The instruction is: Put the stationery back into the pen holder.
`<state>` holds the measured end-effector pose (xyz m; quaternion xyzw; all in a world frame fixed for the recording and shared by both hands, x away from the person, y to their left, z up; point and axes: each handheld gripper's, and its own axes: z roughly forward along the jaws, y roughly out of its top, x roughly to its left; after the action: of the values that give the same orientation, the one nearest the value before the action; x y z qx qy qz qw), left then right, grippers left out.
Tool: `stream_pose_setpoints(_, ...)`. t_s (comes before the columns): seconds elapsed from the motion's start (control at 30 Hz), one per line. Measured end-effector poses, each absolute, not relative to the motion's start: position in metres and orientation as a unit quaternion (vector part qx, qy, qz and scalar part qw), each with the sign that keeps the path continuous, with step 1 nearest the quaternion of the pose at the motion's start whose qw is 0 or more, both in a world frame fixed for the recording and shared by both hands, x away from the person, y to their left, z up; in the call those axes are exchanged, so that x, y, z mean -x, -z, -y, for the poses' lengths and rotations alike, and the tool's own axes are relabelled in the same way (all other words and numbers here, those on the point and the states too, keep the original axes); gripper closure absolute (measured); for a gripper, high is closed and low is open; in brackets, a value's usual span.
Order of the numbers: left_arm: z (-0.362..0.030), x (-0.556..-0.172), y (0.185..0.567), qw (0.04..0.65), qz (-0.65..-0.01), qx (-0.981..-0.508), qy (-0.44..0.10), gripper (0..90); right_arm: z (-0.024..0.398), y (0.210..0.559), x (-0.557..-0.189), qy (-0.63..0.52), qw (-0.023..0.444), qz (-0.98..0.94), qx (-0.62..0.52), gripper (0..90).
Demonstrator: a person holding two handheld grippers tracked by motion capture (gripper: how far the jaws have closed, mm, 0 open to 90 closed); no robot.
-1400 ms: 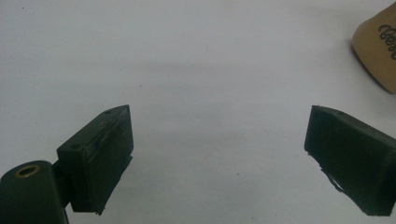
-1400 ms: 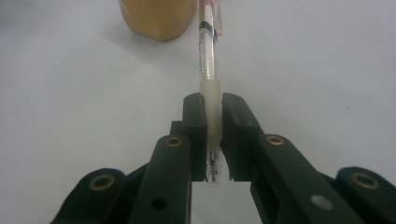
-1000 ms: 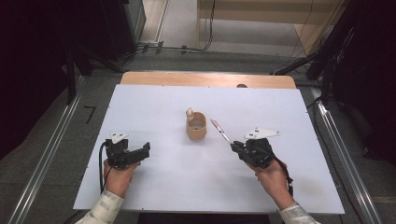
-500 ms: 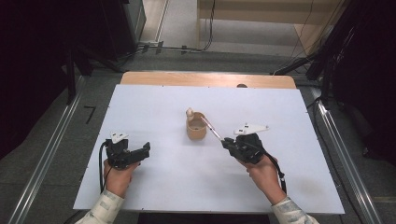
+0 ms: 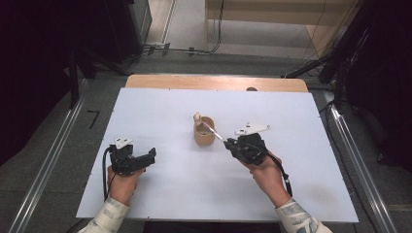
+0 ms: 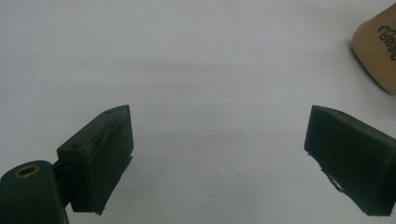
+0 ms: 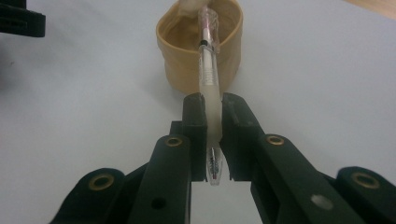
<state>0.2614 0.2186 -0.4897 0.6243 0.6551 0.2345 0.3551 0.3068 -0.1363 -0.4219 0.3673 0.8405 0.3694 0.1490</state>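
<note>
A small tan cup stands mid-table, with a pale knob at its far rim; it also appears in the right gripper view and at the edge of the left gripper view. My right gripper is shut on a clear pen. The pen points up and away, its far end over the cup's mouth. My left gripper rests at the front left, jaws wide apart with only bare table between them.
The white tabletop has a wooden strip along its far edge. Metal rails run along the floor on both sides. Cables lie on the floor beyond the table.
My right gripper has carried the pen leftward toward the cup, and the pen's far end now hangs over the cup's mouth. The left gripper has stayed still.
</note>
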Motion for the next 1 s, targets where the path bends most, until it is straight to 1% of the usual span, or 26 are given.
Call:
stream_pose_setpoints(0.3, -0.219, -0.261, 0.489, 0.355, -0.654, -0.626, -0.234, 8.6, 0.133, 0.412, -0.309, -0.372, 0.154, -0.838, -0.369, 78.6)
stream_pose_setpoints(0.67, -0.219, -0.261, 0.489, 0.355, -0.653, -0.627, -0.234, 8.6, 0.129, 0.41, -0.311, -0.368, 0.154, -0.839, -0.37, 78.6)
stream_pose_setpoints(1.0, -0.22, -0.262, 0.489, 0.356, -0.653, -0.626, -0.233, 8.6, 0.116, 0.405, -0.318, -0.359, 0.155, -0.845, -0.366, 78.6)
